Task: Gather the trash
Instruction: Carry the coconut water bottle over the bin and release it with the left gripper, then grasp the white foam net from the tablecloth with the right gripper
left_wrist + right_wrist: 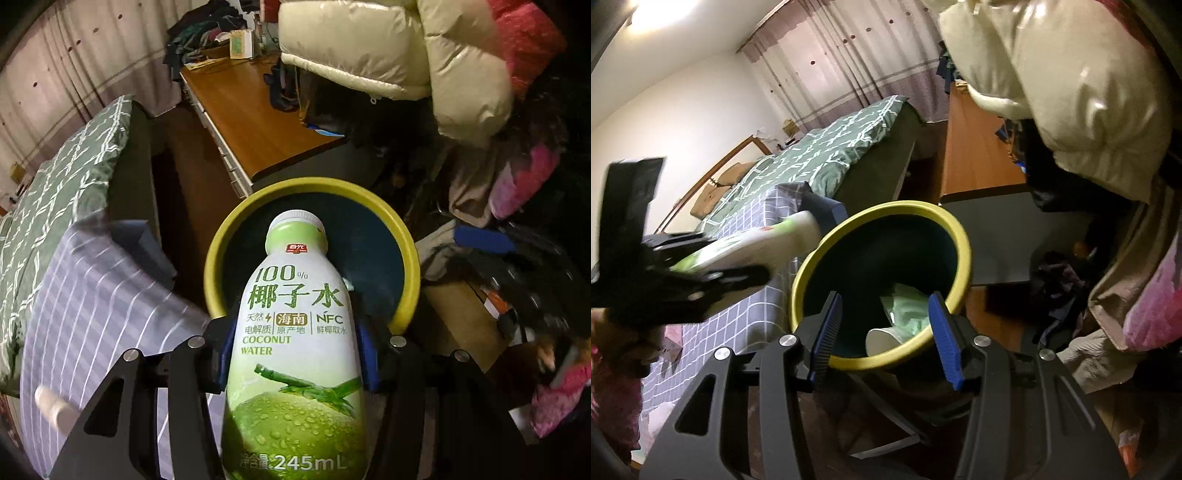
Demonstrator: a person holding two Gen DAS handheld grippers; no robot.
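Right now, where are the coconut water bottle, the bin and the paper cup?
coconut water bottle [295, 325], left wrist view, on its label.
bin [955, 225], right wrist view, on its yellow rim.
paper cup [882, 341], right wrist view, on its white side.

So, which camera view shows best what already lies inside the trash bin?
The right wrist view. It looks down into the yellow-rimmed trash bin and shows a white paper cup and a green wrapper at the bottom. In the left wrist view the coconut water bottle, held by the left gripper, hides most of the dark inside.
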